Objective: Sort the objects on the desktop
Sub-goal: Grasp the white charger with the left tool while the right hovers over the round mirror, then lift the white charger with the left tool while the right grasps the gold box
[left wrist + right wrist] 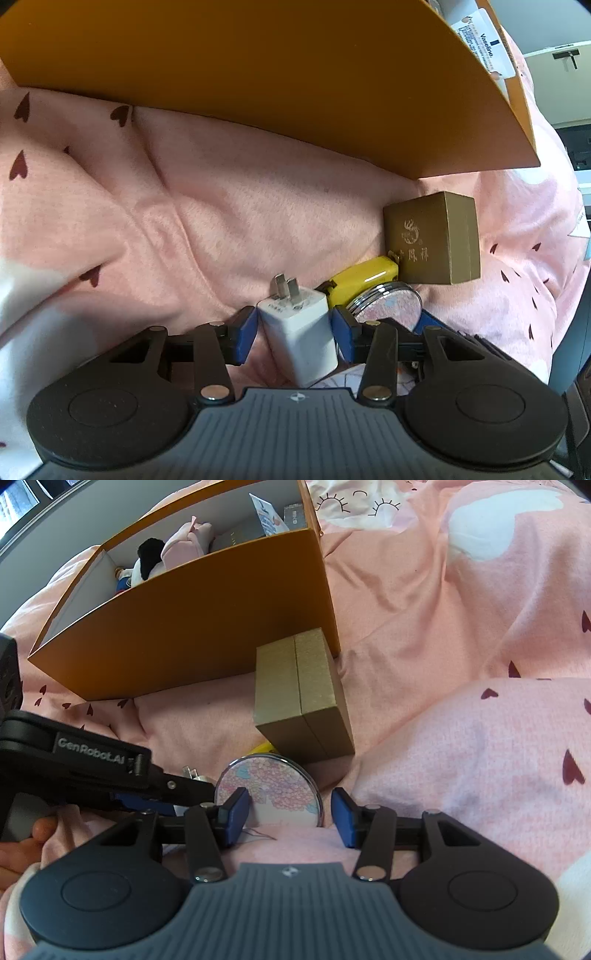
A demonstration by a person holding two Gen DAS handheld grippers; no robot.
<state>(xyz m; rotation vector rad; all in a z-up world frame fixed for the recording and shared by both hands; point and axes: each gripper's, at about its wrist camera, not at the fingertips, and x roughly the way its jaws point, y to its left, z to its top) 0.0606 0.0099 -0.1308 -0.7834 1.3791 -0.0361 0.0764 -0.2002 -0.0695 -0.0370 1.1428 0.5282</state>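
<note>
My left gripper (pixel 293 325) is shut on a white plug charger (pixel 301 334), prongs pointing away, just above the pink bedsheet. Beside it lie a yellow tape-like object (pixel 364 282), a round floral compact mirror (pixel 389 302) and a gold gift box (pixel 432 236). My right gripper (pixel 290 814) is open, its blue pads either side of the compact mirror (pixel 267 790), which lies flat on the sheet. The gold box (pixel 301 694) stands just beyond it. The left gripper's body (pixel 92 771) shows at the left of the right wrist view.
An open orange storage box (pixel 207 627) stands beyond the objects, holding a plush toy (pixel 147 559), a pink pouch (pixel 186 539) and cartons. Its orange wall (pixel 295 85) fills the top of the left wrist view. The wrinkled pink sheet (pixel 461 627) spreads right.
</note>
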